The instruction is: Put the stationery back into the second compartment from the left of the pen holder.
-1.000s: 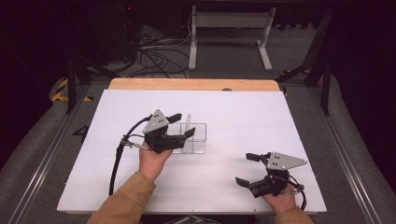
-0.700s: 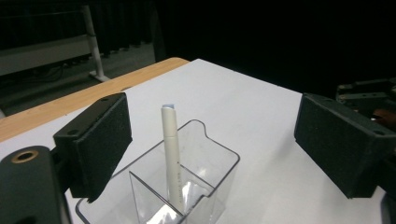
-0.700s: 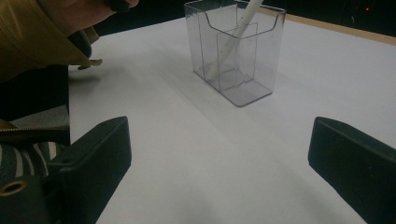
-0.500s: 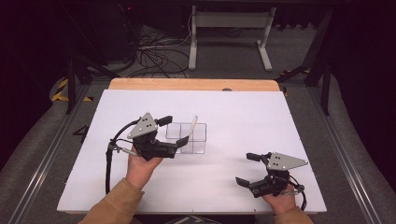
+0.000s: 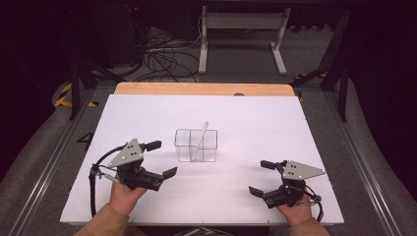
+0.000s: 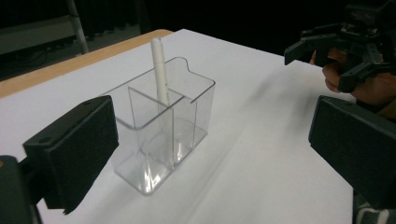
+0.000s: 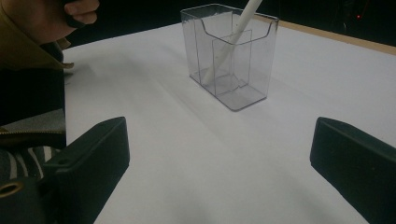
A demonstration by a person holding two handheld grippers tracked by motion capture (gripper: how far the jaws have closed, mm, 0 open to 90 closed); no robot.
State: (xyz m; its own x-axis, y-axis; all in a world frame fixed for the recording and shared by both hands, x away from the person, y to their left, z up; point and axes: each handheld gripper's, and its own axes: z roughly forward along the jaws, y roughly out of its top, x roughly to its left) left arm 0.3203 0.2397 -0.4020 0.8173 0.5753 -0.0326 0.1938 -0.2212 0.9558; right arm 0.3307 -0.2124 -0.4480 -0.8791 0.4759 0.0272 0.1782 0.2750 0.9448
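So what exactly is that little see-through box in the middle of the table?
The clear box looks like a thin transparent plastic holder, rectangular and open at the top, with an inner wall that splits it into compartments and a notch cut in its upper rim. It stands upright on the white table top, about midway between the two grippers, and neither touches it. A white stick, perhaps a pen, leans inside one compartment, with its upper end rising above the rim.

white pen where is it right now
The white pen leans in the clear holder near the middle of the white table in the high view, ahead of both open tools and touched by neither.
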